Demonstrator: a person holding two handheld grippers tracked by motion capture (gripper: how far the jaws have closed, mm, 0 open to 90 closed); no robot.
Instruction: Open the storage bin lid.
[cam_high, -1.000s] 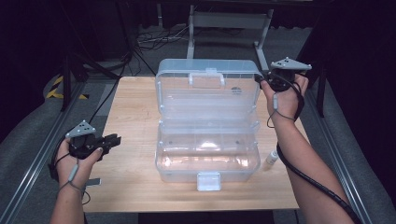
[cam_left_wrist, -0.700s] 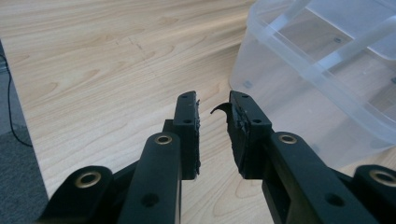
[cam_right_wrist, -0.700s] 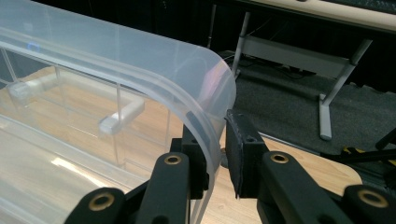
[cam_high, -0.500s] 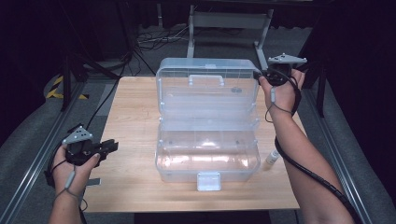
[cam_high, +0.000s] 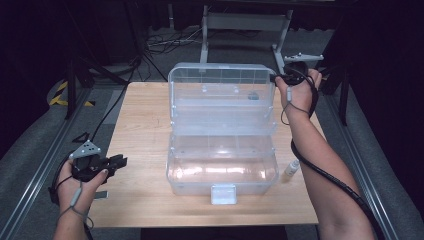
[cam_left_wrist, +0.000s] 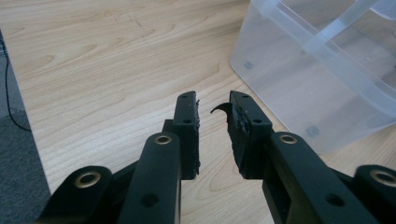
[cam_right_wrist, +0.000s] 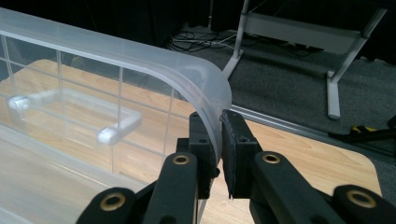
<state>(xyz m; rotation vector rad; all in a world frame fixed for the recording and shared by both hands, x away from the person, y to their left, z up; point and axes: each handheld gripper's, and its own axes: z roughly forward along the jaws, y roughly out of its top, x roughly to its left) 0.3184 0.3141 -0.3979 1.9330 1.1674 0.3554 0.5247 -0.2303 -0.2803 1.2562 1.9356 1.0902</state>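
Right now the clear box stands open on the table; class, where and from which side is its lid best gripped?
Grip the lid's thin rim at its upper right corner, coming from the box's right side. The raised wall is slim enough to fit between the jaws; the right hand-held gripper clamps there.

We find no text, label, brand, number or sign that we can read in these views. The small bottle (cam_high: 291, 169) standing on the table just right of the clear plastic box (cam_high: 222, 172) is too small for us to make out any print on it, and the box itself carries no lettering that we can read.
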